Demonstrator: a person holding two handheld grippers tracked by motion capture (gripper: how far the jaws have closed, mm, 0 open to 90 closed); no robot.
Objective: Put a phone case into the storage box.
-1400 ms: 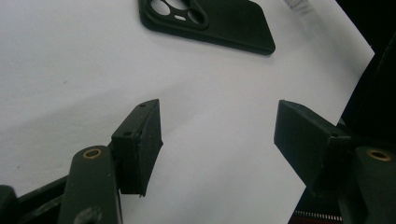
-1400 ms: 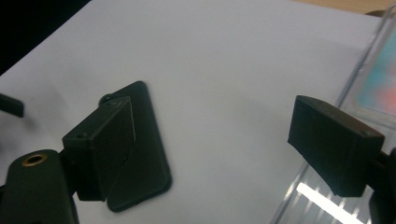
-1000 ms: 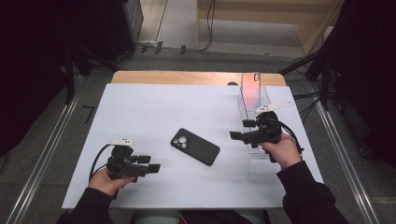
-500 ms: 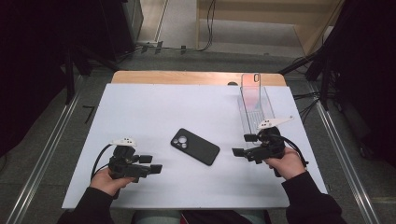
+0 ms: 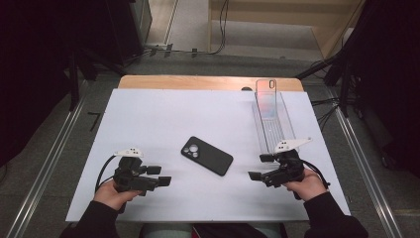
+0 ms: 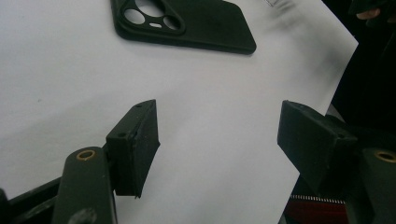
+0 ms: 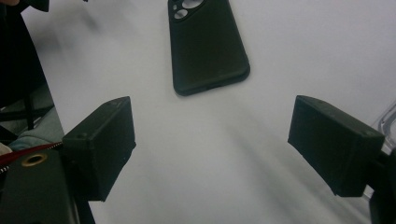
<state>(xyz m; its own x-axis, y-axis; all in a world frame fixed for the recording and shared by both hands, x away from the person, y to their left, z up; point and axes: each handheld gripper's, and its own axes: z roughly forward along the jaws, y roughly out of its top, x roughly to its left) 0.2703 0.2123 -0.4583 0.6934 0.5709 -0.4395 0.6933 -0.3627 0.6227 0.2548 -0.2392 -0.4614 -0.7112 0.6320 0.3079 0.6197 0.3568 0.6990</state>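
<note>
A matte black rectangular phone case with rounded corners and round camera cut-outs point(image 5: 206, 155) lies flat near the middle of the smooth white surface point(image 5: 163, 114), turned at a slant with the cut-outs toward the far left. Its finish looks soft and rubbery, with no gloss. It sits between the two hands, apart from both.

The left claw point(image 5: 162, 180) rests low over the near-left part of the surface, its blocky black pads point(image 6: 135, 144) spread apart with bare white sheet between them: released, gripping nothing. The right claw point(image 5: 257, 167) hangs over the near-right part, likewise released, its square pads point(image 7: 100, 144) standing wide with only the sheet between them and the case lying beyond.

A long, narrow clear plastic tray with upright walls point(image 5: 271, 124) lies along the right side, its near end just beside the right claw. A transparent phone case with a pinkish sheen point(image 5: 266, 96) leans in its far end, tilted up.

Open white room surrounds the black case on every side. A strip of wooden tabletop point(image 5: 198, 82) shows past the far edge of the sheet.
</note>
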